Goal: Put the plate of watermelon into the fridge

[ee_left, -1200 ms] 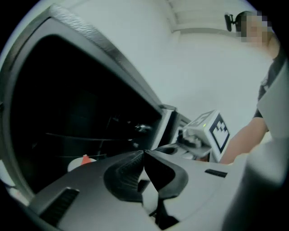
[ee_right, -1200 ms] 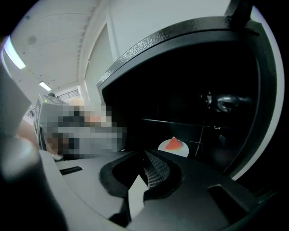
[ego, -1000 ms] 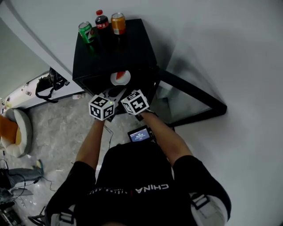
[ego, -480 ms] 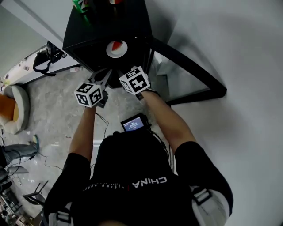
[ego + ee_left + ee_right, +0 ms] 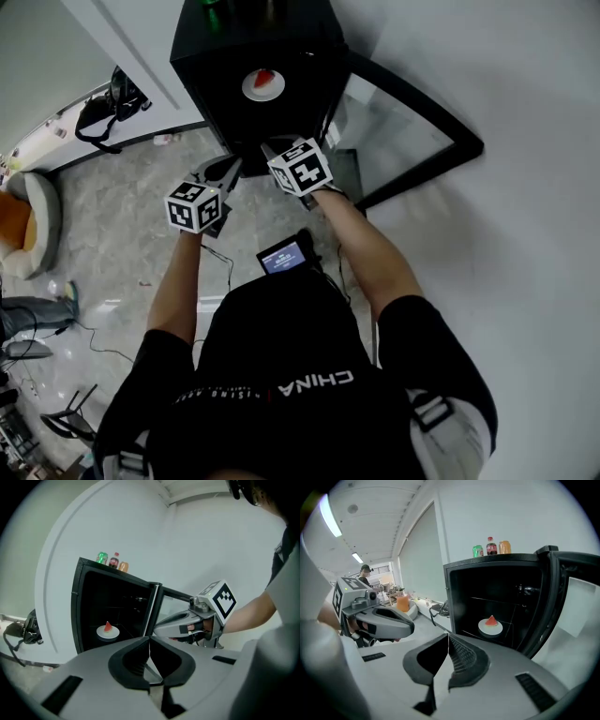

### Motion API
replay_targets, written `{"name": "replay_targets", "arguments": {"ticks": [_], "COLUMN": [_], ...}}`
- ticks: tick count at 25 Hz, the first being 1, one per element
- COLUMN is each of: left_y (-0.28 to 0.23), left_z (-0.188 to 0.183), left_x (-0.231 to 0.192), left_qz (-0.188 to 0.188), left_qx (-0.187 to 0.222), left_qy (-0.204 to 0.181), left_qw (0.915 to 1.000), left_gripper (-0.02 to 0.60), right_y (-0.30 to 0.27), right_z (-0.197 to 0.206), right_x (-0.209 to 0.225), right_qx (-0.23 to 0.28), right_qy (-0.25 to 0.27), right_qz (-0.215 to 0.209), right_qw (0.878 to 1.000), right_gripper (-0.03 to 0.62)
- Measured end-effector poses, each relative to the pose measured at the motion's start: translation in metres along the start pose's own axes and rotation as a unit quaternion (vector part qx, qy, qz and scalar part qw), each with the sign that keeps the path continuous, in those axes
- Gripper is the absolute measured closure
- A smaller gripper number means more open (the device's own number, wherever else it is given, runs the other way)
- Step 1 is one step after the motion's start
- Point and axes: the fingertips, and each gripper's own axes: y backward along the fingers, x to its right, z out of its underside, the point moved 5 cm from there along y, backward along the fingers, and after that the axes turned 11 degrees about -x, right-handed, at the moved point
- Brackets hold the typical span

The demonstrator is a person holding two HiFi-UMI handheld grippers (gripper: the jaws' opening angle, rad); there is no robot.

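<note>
Plate of watermelon (image 5: 263, 84) inside fridge (image 5: 204, 80), glass door (image 5: 398, 131) wide at right edge

Soft, even indoor light is filling all three views. At the upper left of the right gripper view, a ceiling light strip (image 5: 329, 515) is glowing and slightly blowing out. The fridge (image 5: 253, 56) interior is rendering almost black and losing detail, while the white plate (image 5: 490, 627) is standing out crisply. Both gripper views are bending heavily toward dark, vignetted corners, and the nearest foreground is looking soft. In the head view, a faint shadow is spreading across the wall (image 5: 525, 234) at upper centre.
</note>
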Motion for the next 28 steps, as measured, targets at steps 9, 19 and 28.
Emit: {"name": "replay_targets", "arguments": {"ticks": [9, 19, 28], "left_y": [0.082, 0.099, 0.075], "left_z": [0.072, 0.133, 0.126], "left_x": [0.036, 0.091, 0.126], "left_qz": [0.010, 0.016, 0.006], "left_qx": [0.007, -0.036, -0.048], "left_qy": [-0.005, -0.018, -0.015], "left_qw": [0.9999, 0.9991, 0.9987], "left_gripper": [0.568, 0.569, 0.569], "right_y": [0.032, 0.073, 0.099], "right_z": [0.055, 0.127, 0.142], "right_x": [-0.102, -0.149, -0.125], "right_qx": [-0.012, -0.029, -0.033], "right_qy": [-0.016, -0.046, -0.039], "right_qz": [0.026, 0.056, 0.037], "right_qw": [0.999, 0.997, 0.998], "right_gripper": [0.577, 0.577, 0.578]}}
